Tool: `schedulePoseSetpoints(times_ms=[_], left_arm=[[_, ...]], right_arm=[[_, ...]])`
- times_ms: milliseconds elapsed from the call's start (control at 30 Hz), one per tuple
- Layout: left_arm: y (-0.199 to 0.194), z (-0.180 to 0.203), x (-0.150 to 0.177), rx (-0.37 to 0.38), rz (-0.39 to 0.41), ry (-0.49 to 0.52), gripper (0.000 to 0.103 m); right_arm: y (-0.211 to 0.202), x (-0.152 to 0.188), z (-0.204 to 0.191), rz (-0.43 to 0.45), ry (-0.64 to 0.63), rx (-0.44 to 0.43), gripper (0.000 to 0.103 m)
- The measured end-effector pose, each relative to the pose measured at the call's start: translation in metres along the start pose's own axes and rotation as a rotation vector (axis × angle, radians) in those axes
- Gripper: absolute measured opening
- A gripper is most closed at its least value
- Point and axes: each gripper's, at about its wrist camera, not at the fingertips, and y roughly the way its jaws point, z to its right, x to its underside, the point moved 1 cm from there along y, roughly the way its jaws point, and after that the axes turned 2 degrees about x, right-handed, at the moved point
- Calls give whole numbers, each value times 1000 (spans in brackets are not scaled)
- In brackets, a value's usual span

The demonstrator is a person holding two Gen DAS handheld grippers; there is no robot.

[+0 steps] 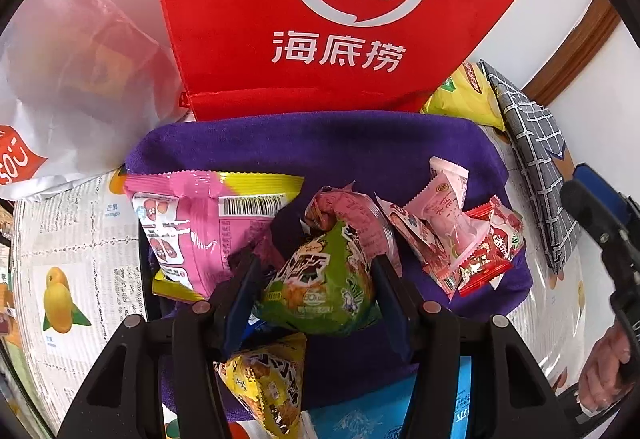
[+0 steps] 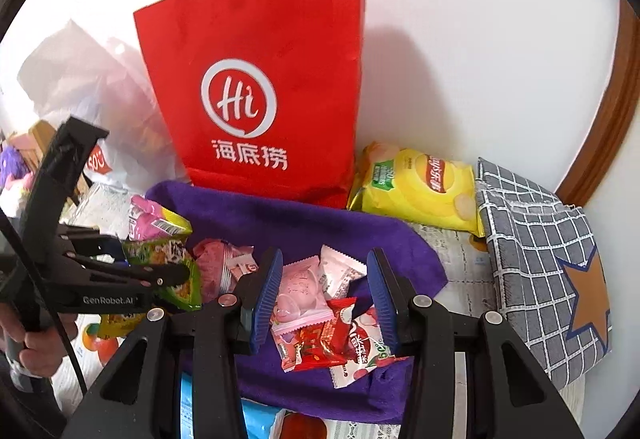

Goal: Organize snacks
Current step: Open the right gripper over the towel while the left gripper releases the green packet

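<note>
Purple cloth (image 1: pixel 360 143) lies before a red paper bag (image 1: pixel 280 39). Left gripper (image 1: pixel 316 279) pinches a green triangular snack packet (image 1: pixel 320 291). Right gripper (image 2: pixel 328 299) jaws spread around pink and red candy packets (image 2: pixel 316 319).

Both wrist views were bright and evenly lit, with strong fisheye bending and black vignette at the corners. The red paper bag (image 2: pixel 256 87) cast a soft shadow rightward on the white wall (image 2: pixel 480 39), so light came from the left. Glare washed the translucent plastic bag (image 1: pixel 76 87), and edges blurred slightly.
</note>
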Motion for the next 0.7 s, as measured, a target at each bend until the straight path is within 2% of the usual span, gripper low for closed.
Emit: schedulePoseSetpoints(times_ms=[233,367,567,700], left_arm=[[-4,3,0,-19,15,19,65],[-11,9,0,-29,41,35,70],[-28,15,1,-50,84,42,73],[-42,20,3,-70,117,50,75]], right_arm=[[-11,-3,7,25,33,8,45],[-17,-5,10,43,57,16,52],[-34,-8,11,74,63,24,54],[-46,-11,5,82,78,-5,57]])
